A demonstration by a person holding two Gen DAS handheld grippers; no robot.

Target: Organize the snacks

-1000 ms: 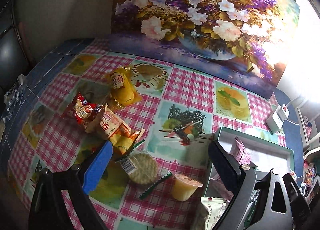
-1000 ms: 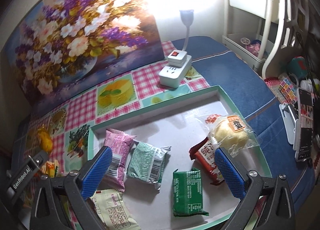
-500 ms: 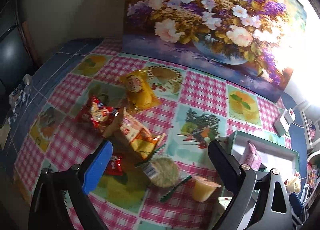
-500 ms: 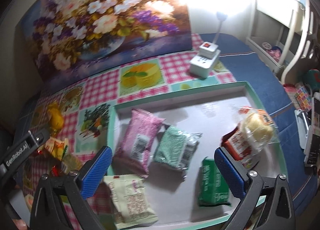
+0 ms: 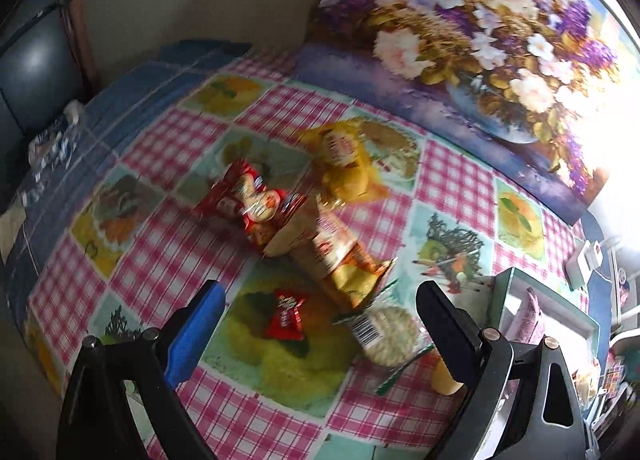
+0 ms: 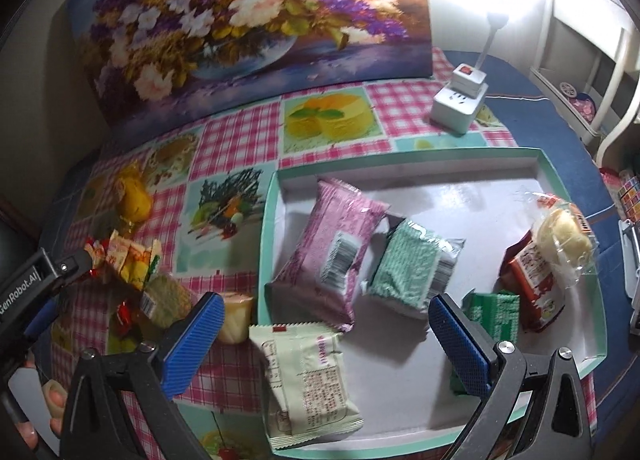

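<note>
Left gripper [image 5: 320, 312] jaws spread wide, nothing between them, hovering over loose snacks on the checked surface [image 5: 452, 184]; small red candy packet [image 5: 286, 314] sits between the jaws, nearer the blue-padded one, round cracker pack [image 5: 386, 330] just inside the black jaw, yellow jelly cup [image 5: 444, 380] partly hidden behind that jaw; ahead of the jaws an orange-cream snack bag [image 5: 332, 256] touches the cracker pack, a red packet [image 5: 256, 204] overlaps its far end, yellow wrapped cake [image 5: 346, 164] farthest out, just beyond those two; view is motion-blurred, print unreadable. Right gripper [image 6: 326, 326] jaws also spread, holding nothing, over the near edge of the teal-rimmed tray [image 6: 400, 164]; cream packet [image 6: 308, 376] lies between the jaws, close in, overlapping the tray's near-left rim; pink packet [image 6: 328, 248] ahead of the jaws inside the tray, mint-green packet [image 6: 412, 272] just beside it, touching; dark green packet [image 6: 494, 316] partly behind the right-hand jaw; red packet with a clear-wrapped bun [image 6: 564, 236] on top sits beyond that jaw at the tray's far right side. Outside the left-hand jaw, the jelly cup touches the tray's outer wall and the other gripper shows at frame edge. White power strip [image 6: 460, 100] and flower painting [image 6: 248, 20] stand well beyond the tray
</note>
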